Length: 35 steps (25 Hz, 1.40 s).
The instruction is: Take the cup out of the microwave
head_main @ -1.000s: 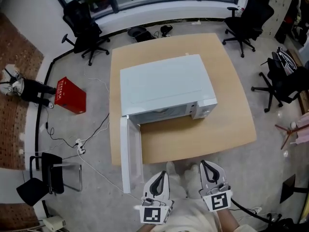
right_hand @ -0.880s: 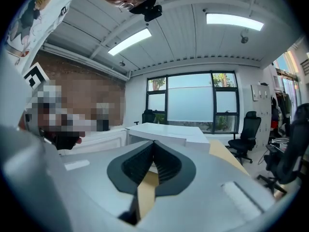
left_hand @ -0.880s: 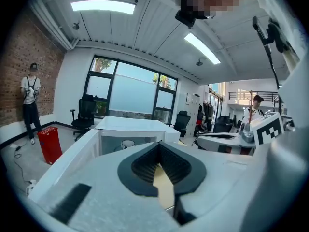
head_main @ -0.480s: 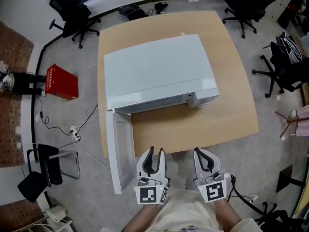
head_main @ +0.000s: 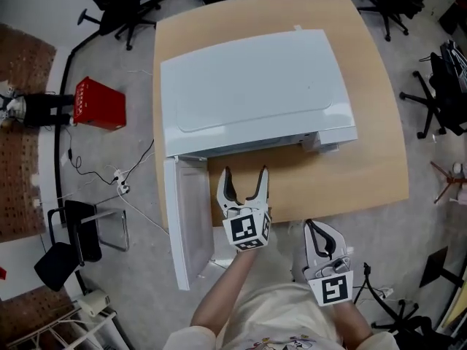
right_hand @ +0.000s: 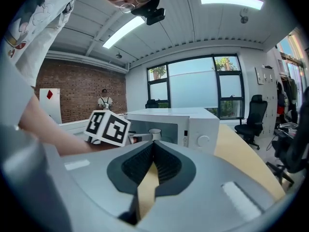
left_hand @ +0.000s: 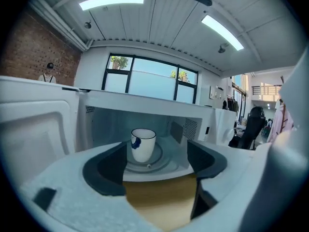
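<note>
Nearest, the right gripper [head_main: 314, 224] hangs just off the near edge of the light wooden table [head_main: 365, 173], its 2 jaws pressed together and empty. Farther in, the left gripper [head_main: 244, 173] points into the open white microwave [head_main: 255, 86], its jaws opening with nothing between them. Beyond them, untouched, the white ceramic cup with a blue mark [left_hand: 143, 144] stands upright on the round turntable [left_hand: 161, 159].

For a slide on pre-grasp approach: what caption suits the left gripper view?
Left claw, jaws opening and empty, lines up on the white cup inside the open microwave.
</note>
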{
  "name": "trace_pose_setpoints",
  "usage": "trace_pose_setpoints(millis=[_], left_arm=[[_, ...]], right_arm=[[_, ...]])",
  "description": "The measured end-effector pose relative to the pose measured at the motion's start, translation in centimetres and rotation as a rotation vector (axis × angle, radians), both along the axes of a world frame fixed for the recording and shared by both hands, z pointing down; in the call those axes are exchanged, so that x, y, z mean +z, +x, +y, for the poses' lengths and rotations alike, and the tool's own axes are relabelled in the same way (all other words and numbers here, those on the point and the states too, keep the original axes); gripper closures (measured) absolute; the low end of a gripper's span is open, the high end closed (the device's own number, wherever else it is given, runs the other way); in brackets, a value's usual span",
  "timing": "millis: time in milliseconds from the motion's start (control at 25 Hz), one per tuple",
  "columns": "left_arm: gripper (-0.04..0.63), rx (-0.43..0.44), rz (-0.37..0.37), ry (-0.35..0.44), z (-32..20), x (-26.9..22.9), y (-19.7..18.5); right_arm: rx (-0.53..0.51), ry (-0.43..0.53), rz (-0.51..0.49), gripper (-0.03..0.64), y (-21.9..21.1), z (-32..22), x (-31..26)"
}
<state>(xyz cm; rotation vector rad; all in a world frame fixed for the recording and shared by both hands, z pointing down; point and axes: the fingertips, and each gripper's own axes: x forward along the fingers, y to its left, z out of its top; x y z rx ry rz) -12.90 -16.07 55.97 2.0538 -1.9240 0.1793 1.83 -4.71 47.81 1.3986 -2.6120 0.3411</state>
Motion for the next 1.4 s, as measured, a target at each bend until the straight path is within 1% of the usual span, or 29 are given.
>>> trace_pose_setpoints(millis=[200,320,480,920,960,1040,1200,1400], left_arm=[[0.190,-0.024,-0.059,-0.002,-5.7,2.7,-1.4],[0.179,-0.046,-0.073,-0.015,-8.1,3.7,-2.4],[0.161,-0.052,-0.083,-0.032,-10.1,5.2,-2.7],[0.156,-0.073,-0.122,-0.019,-13.6,6.9,-3.0],[0.159,-0.078,-0.129,-0.023,-13.7,7.0,-3.2],[0.208,-0.085,-0.140,-0.025,-13.9,7.0,-3.5],[0.212,-0.085,-0.145,-0.024,-14.3,6.9,-3.6],[0.212,-0.061,-0.151,-0.033,-13.0,7.0,-3.3]], right_arm=[[-0.025,-0.010,0.012,0.611,-0.5,0.0,0.6],[-0.005,-0.018,0.007,0.611,-0.3,-0.6,0.7],[0.019,-0.027,0.001,0.611,0.1,-1.1,0.6],[0.020,-0.064,0.025,0.611,1.0,-1.1,2.1],[0.021,-0.066,0.027,0.611,1.0,-1.1,2.2],[0.017,-0.070,0.036,0.611,1.2,-1.0,2.3],[0.017,-0.064,0.043,0.611,1.5,-1.3,2.4],[0.003,-0.060,0.040,0.611,1.1,-1.2,2.2]])
